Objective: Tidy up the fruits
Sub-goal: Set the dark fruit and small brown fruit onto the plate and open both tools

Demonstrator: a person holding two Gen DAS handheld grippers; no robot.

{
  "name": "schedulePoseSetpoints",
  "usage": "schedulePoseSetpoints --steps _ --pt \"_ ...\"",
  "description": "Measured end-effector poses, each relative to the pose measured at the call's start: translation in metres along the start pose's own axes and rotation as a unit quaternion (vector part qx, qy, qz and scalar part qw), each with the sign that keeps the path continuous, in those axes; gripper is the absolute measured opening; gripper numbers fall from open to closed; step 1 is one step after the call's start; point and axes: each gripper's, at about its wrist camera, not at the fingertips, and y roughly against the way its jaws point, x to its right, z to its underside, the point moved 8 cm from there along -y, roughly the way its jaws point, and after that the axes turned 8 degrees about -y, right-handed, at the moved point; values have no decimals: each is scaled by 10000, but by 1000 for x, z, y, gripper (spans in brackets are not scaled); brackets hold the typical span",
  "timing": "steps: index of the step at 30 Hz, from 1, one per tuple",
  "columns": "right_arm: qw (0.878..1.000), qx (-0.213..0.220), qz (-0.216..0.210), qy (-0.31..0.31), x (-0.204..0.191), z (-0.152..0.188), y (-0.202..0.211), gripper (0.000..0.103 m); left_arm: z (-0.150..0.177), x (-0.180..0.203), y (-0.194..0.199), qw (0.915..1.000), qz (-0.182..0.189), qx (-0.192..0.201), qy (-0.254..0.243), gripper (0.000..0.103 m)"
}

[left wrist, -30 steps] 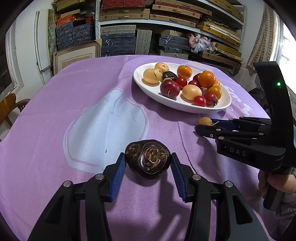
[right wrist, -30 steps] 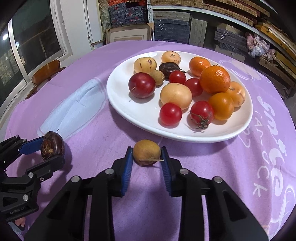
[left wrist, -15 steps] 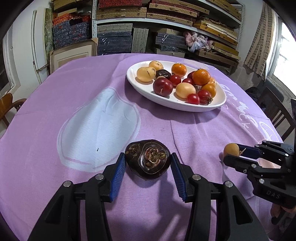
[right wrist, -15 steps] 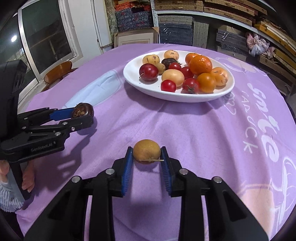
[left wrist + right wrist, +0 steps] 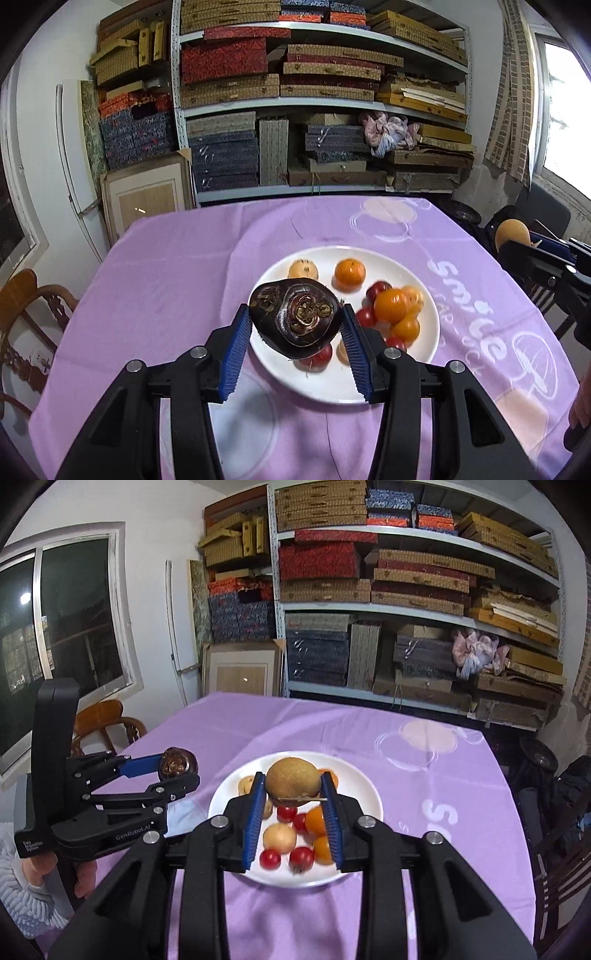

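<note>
Left wrist view: the left gripper (image 5: pixel 294 325) is clamped on a dark brown fruit (image 5: pixel 294 320), whose rough, curled end faces the camera, pressed between the two blue pads (image 5: pixel 233 356). The fruit is held in the air above the near part of a white plate (image 5: pixel 332 389) that sits on the desk, which is covered with a purple cloth (image 5: pixel 166 295). On the plate lie an orange (image 5: pixel 349 272), a pale yellow fruit (image 5: pixel 303 268), a cluster of more oranges (image 5: pixel 392 305) and several small red fruits (image 5: pixel 376 290), some partly hidden behind the gripper. At the right edge the right gripper (image 5: pixel 517 240) shows from the side, holding a round tan fruit (image 5: pixel 512 232) clear of the desk. Beyond the desk stand metal shelves (image 5: pixel 321 99) stacked with patterned boxes.

In the right wrist view, the right gripper (image 5: pixel 293 794) is closed on the tan fruit (image 5: pixel 293 779), whose thin stem (image 5: pixel 301 798) lies across between the pads. It hangs above the white plate (image 5: pixel 369 794), over the fruits lying there. To the left, the left gripper (image 5: pixel 173 771) holds the dark brown fruit (image 5: pixel 177 766) above the purple cloth (image 5: pixel 424 775), just beside the plate's left rim. A wooden chair (image 5: pixel 107 720) stands near the window (image 5: pixel 62 627).
</note>
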Motion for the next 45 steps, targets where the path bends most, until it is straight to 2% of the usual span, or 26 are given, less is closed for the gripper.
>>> schedulePoseSetpoints --steps 3,6,10,14,22,27,36,41,43,45 --pt "10000 -12 63 -57 3 -27 -21 29 -19 1 -10 10000 -16 20 8 50" --pt "9994 -261 178 -159 10 -32 -63 29 -16 8 -31 9999 7 -123 43 50" --pt "9965 -746 295 -250 18 -14 -126 29 7 16 -66 9987 97 -492 11 50" --pt "9928 -1123 390 -110 17 12 -169 29 29 22 -93 9970 143 -761 -60 50" --pt "9857 -1598 528 7 21 50 -212 29 43 29 -117 9957 320 -869 -4 50" --pt "9849 -1607 640 45 28 57 -222 31 51 31 -131 9945 368 -980 82 50" --pt "9859 -1542 656 37 34 51 -222 35 46 27 -127 9957 304 -868 85 49" --pt "9907 -1203 641 -55 35 24 -193 36 32 20 -107 9973 202 -695 118 50" --pt "9932 -989 600 -96 34 9 -173 38 23 14 -92 9982 119 -553 176 58" --pt "9957 -721 565 -103 32 -6 -148 45 14 8 -74 9990 26 -376 221 64"
